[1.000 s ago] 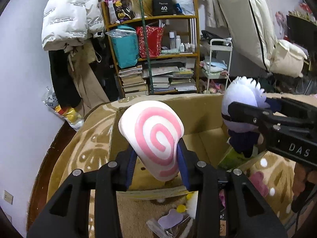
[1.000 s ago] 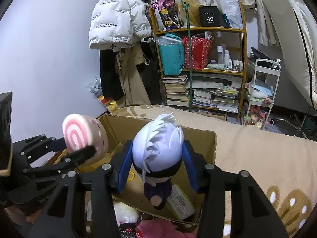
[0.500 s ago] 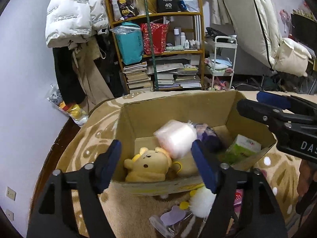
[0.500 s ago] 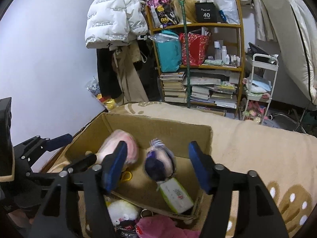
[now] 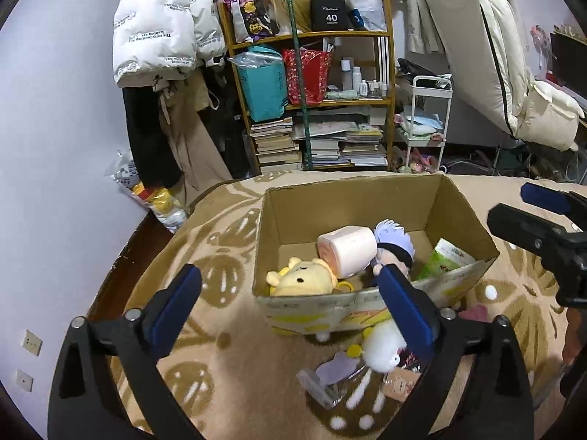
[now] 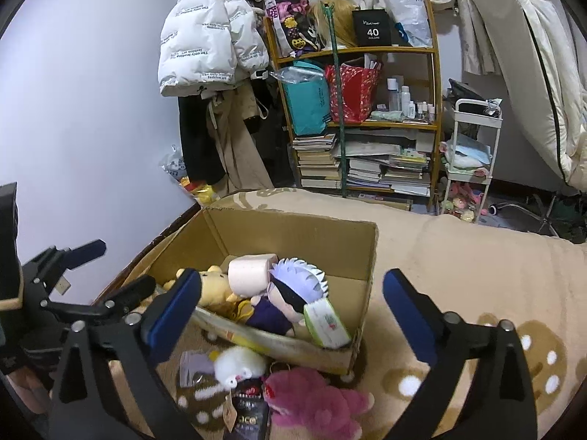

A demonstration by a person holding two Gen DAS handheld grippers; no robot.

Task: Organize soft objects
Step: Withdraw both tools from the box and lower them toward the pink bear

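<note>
Both grippers hang over the blanket with jaws opening and nothing between them.

Nearest, the left gripper (image 5: 290, 308) and right gripper (image 6: 291, 304) spread their blue pads wide above a white fluffy toy (image 6: 238, 366) and a pink plush (image 6: 312, 399) lying on the tan blanket (image 6: 458, 275) just in front of the cardboard box (image 5: 367, 308). Inside the box a yellow bear (image 5: 301, 278), a pink roll cushion (image 5: 348, 249), a white-haired doll (image 6: 290, 293) and a green tissue pack (image 5: 444, 260) lie touching one another. Beyond stands a cluttered bookshelf (image 5: 319, 110).
</note>
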